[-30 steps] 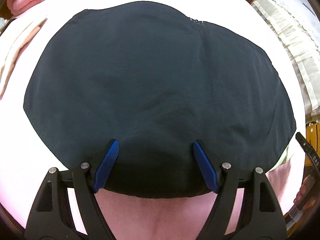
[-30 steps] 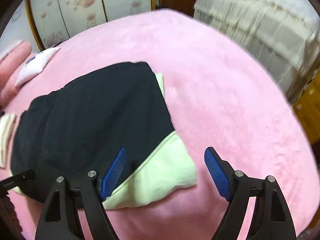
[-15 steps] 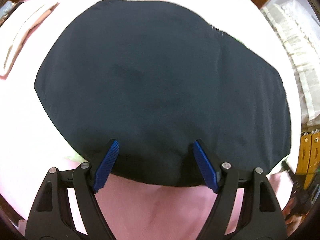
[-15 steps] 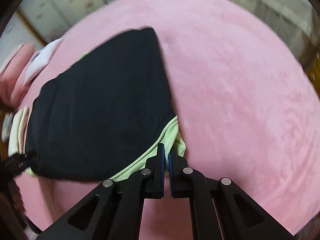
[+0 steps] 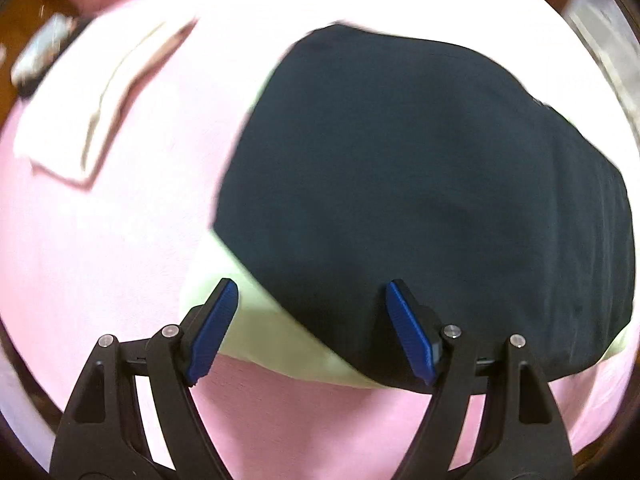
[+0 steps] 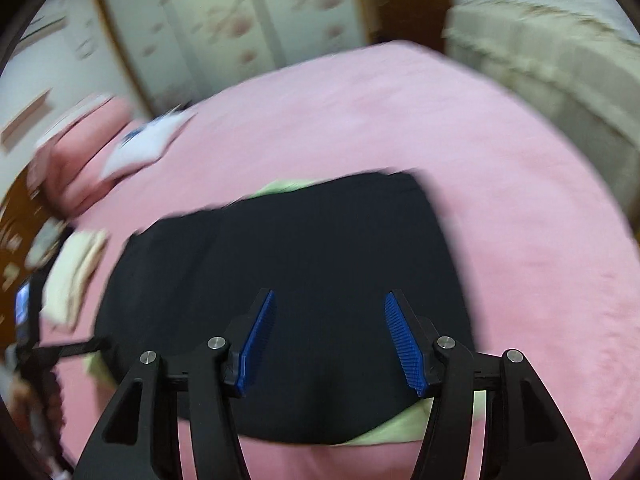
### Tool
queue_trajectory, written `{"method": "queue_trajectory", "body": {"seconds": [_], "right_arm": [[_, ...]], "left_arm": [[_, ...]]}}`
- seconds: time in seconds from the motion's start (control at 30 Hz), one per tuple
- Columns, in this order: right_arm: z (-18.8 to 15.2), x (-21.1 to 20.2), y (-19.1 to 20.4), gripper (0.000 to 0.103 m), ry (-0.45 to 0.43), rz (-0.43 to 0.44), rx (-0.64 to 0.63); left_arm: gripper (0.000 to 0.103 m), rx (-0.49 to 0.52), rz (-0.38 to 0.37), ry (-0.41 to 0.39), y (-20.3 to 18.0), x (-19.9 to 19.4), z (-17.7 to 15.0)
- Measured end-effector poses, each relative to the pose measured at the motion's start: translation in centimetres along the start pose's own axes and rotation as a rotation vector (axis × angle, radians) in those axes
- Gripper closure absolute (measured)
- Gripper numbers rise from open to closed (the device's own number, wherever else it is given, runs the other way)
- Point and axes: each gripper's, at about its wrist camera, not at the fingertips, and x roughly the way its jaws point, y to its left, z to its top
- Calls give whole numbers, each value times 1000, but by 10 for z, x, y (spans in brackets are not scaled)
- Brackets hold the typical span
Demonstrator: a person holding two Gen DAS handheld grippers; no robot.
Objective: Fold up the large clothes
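A large black garment [image 5: 420,200] lies folded flat on the pink bed cover [image 5: 100,240]. A light green part [image 5: 256,320] of it sticks out at its near left corner. My left gripper [image 5: 310,300] hovers open over that corner, with the cloth below and nothing pinched. In the right wrist view the same black garment [image 6: 300,260] fills the middle, and a green strip [image 6: 400,428] shows along its near edge. My right gripper [image 6: 330,308] hangs above the black cloth. Its jaws are opening and nothing is between them.
A cream folded cloth [image 5: 100,120] lies left of the garment. A pink pillow [image 6: 80,160] and a white item [image 6: 140,148] sit at the bed's far left. Beige bedding [image 6: 540,60] is piled at the right, and flowered wardrobe doors [image 6: 240,20] stand behind.
The right gripper shut on the green corner at the garment's near edge, then let go and drew back over the black cloth. The left gripper slid leftward to the green corner.
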Motion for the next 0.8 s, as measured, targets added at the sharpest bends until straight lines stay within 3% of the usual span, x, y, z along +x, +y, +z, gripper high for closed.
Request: {"method": "queue_trajectory", "body": {"seconds": [0.1, 0.13, 0.23, 0.37, 0.47, 0.5, 0.53, 0.6, 0.8], "right_arm": [[-2, 31, 33, 45, 94, 124, -37], [-4, 39, 43, 45, 113, 155, -51], [-17, 45, 75, 45, 135, 206, -105], [-30, 53, 108, 45, 176, 236, -151], [-35, 60, 116, 45, 200, 254, -154], [-29, 66, 125, 45, 208, 256, -158], [-34, 65, 136, 45, 214, 255, -165], [-31, 65, 167, 45, 222, 242, -178], [-24, 83, 171, 45, 239, 226, -146]], "left_arm": [[29, -78, 50, -8, 35, 20, 11], [29, -104, 35, -9, 44, 25, 13], [29, -208, -124, 38, 63, 40, 12], [30, -293, -234, 34, 73, 47, 4], [50, -310, -287, 17, 76, 48, 1], [66, -306, -313, 13, 73, 46, 0], [72, -294, -340, 8, 78, 41, -5], [81, -259, -320, -4, 72, 41, 3], [90, -215, -263, -56, 57, 29, 0]]}}
